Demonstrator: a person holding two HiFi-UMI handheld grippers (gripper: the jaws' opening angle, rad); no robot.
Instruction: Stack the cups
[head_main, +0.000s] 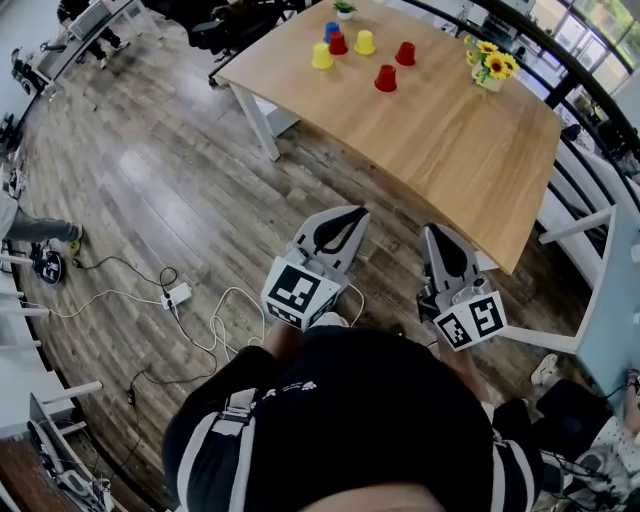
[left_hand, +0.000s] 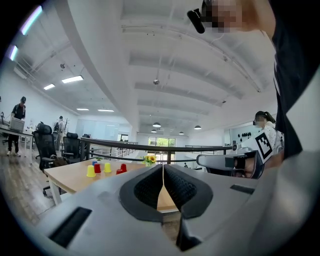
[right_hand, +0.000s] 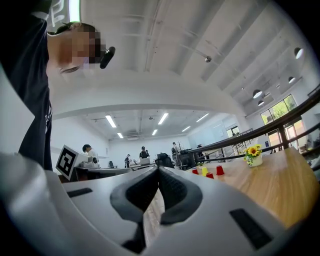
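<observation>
Head view: six plastic cups stand grouped on the far end of a wooden table (head_main: 440, 150).
- Yellow cups, two (head_main: 321, 57) (head_main: 365, 42).
- Red cups, three (head_main: 338, 43) (head_main: 405, 53) (head_main: 385, 78).
- Blue cup, one (head_main: 331, 31), partly covered by a red one.
- All stand upright on the tabletop, apparently mouth-down, none stacked as far as can be told.

Left gripper (head_main: 349, 213): jaws pressed together, nothing between them. It is held off the near table edge, over the floor.

Right gripper (head_main: 436, 233): jaws likewise pressed together and empty, beside the left, at the table's near edge.

Governing relation: the cups lie well ahead of both grippers, across the table's length and slightly to the left. The left gripper is judged the nearer. Both must travel forward and open before any grasp.

Other items: sunflower pot (head_main: 490, 67) right of the cups; cables (head_main: 190, 310) on the floor.

Obscured: the person's head and shoulders cover the hands. The gripper views show the cups small and distant, and the blue one is hard to make out.
</observation>
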